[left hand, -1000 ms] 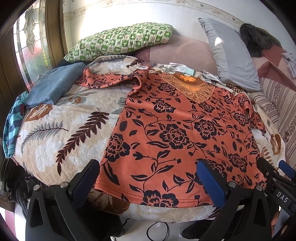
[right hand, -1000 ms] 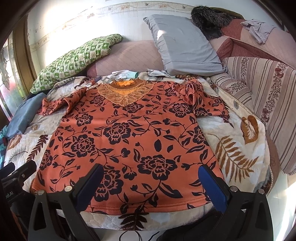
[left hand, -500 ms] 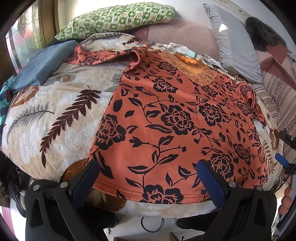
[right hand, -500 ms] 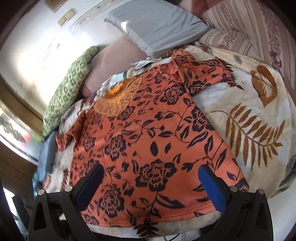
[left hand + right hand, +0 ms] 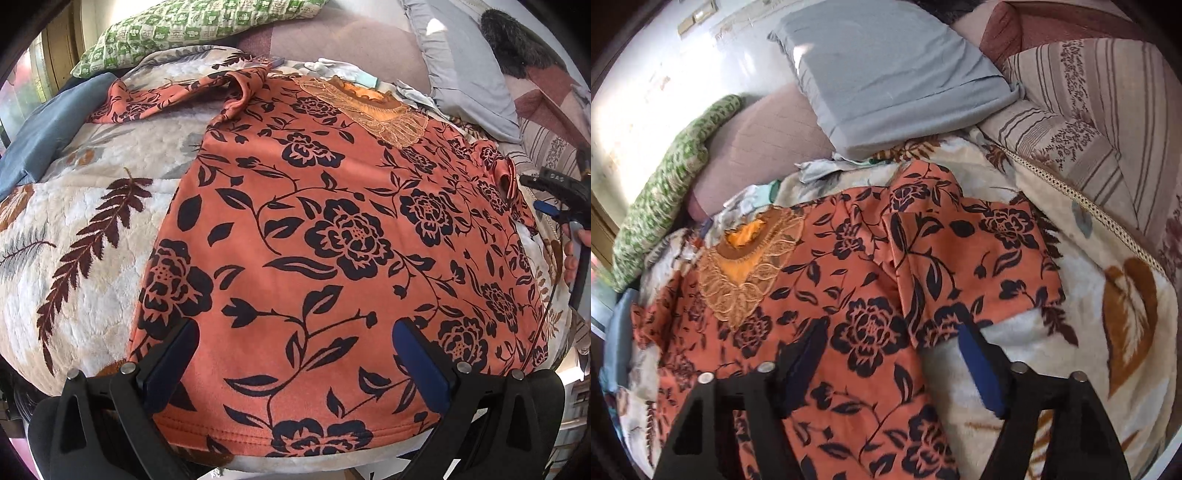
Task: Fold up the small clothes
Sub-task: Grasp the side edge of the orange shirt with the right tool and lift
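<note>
Bed (image 5: 74,236) with leaf-print quilt carries an orange floral top (image 5: 332,236), spread flat, front up, lace neckline (image 5: 388,110) at far end. Left gripper (image 5: 295,354) spread wide over the hem, holding nothing; one sleeve (image 5: 177,99) trails far-left of it. Right gripper (image 5: 890,354) also wide, empty, low over the other sleeve (image 5: 971,251), right fingertip (image 5: 975,354) at the cuff edge. Beyond the neckline: grey pillow (image 5: 886,74), green checked pillow (image 5: 199,26), small pale cloth (image 5: 343,68). Blue folded cloth (image 5: 40,136) far left; striped bedding (image 5: 1108,122) right of right gripper.
</note>
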`<state>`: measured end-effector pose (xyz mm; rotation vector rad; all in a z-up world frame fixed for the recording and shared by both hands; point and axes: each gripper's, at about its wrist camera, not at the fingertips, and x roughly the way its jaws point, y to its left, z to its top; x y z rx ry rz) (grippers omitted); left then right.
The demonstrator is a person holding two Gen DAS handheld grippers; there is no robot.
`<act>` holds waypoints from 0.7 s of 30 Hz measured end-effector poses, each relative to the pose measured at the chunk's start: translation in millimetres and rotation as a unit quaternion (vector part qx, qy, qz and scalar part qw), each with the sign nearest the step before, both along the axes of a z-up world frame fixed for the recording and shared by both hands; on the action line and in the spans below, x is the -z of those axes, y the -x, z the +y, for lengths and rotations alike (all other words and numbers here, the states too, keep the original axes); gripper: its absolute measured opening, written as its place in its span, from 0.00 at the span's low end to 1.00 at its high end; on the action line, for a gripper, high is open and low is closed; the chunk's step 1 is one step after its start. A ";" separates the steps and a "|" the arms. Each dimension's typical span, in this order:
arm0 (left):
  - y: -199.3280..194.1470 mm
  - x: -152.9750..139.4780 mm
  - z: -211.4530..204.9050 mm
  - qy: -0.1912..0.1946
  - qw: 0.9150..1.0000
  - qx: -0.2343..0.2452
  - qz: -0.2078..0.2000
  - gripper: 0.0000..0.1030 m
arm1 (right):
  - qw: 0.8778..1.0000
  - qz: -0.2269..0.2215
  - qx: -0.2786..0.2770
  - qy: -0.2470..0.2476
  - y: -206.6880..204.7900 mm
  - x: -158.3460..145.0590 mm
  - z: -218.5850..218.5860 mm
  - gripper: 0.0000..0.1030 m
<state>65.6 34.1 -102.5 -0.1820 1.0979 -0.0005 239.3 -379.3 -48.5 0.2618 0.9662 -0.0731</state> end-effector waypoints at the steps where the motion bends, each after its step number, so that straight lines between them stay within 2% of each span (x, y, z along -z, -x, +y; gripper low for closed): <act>1: -1.9 0.7 3.2 0.002 1.000 -0.003 -0.002 1.00 | 1.000 0.015 0.004 0.004 -13.8 11.4 -0.7 0.44; 2: -4.7 1.5 5.8 0.005 1.000 -0.005 -0.005 1.00 | 0.999 0.029 0.012 0.008 -25.8 22.9 -4.0 0.39; 5: -14.8 1.9 9.8 0.011 1.000 -0.001 -0.012 1.00 | 0.997 0.063 0.038 0.011 -47.6 50.8 -19.0 0.36; 8: -23.6 -1.0 12.6 0.014 0.999 0.004 -0.029 1.00 | 0.997 0.054 0.039 -0.032 -46.9 51.3 -30.9 0.19; 9: -26.8 -1.5 13.4 0.017 0.999 0.006 -0.034 1.00 | 0.997 0.048 0.041 -0.046 -45.1 47.0 -35.1 0.14; 16: -40.3 -4.3 23.3 0.039 0.997 0.010 -0.064 1.00 | 0.993 0.008 0.063 -0.104 -36.9 -0.4 -60.4 0.09; 21: -38.0 -3.4 37.9 0.071 0.994 0.000 -0.082 1.00 | 0.987 -0.033 0.038 -0.151 -39.4 -53.3 -41.6 0.08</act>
